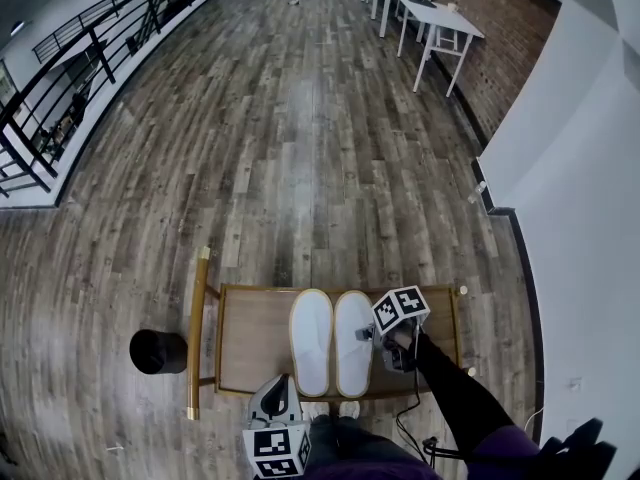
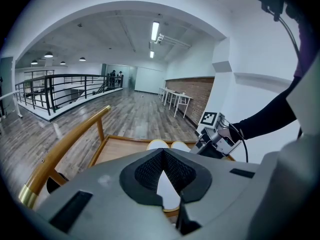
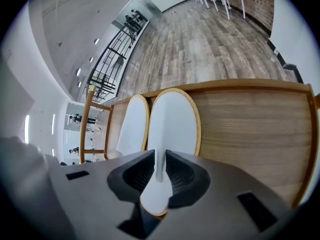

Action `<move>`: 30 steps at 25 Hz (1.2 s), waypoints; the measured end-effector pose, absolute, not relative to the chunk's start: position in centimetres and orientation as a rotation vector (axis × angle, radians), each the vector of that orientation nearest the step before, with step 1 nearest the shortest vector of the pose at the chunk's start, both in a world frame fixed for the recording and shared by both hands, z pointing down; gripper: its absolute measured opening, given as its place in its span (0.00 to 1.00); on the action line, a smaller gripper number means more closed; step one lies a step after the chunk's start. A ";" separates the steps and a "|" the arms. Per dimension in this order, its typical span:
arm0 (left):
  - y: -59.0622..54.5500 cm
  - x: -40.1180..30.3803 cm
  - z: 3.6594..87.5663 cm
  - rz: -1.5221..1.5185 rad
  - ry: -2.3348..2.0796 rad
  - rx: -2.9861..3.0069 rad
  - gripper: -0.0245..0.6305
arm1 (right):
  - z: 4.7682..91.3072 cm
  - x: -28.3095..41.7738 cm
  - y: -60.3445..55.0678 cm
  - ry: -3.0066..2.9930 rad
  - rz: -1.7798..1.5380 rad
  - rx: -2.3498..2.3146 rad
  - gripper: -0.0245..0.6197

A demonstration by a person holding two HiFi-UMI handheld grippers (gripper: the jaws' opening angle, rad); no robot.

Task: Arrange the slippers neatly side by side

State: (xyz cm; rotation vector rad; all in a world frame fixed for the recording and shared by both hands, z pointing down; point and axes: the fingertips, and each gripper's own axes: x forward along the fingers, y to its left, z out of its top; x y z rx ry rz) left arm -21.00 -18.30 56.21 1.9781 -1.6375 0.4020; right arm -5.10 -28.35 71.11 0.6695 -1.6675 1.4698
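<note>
Wood-plank flooring [image 1: 300, 118] surrounds a low wooden table [image 1: 250, 340] bearing two white slippers [image 1: 312, 342].

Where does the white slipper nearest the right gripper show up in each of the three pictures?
Head view: the right-hand slipper lies lower centre, on the wooden cart.
Left gripper view: only its toe peeks above the jaws, near the middle.
Right gripper view: it fills the centre, with its heel end showing between the jaws.
Shared landmark: the gold handle rail, at the cart's left in all three.
</note>
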 end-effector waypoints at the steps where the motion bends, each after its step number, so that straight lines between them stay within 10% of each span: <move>1: -18.3 -21.0 56.2 0.403 -1.637 1.978 0.04 | 71.0 -5.1 -28.4 -1.673 1.464 0.669 0.11; 30: -24.0 -19.9 53.6 0.327 -1.680 2.053 0.04 | 54.8 -4.9 -27.9 -2.283 1.140 1.184 0.11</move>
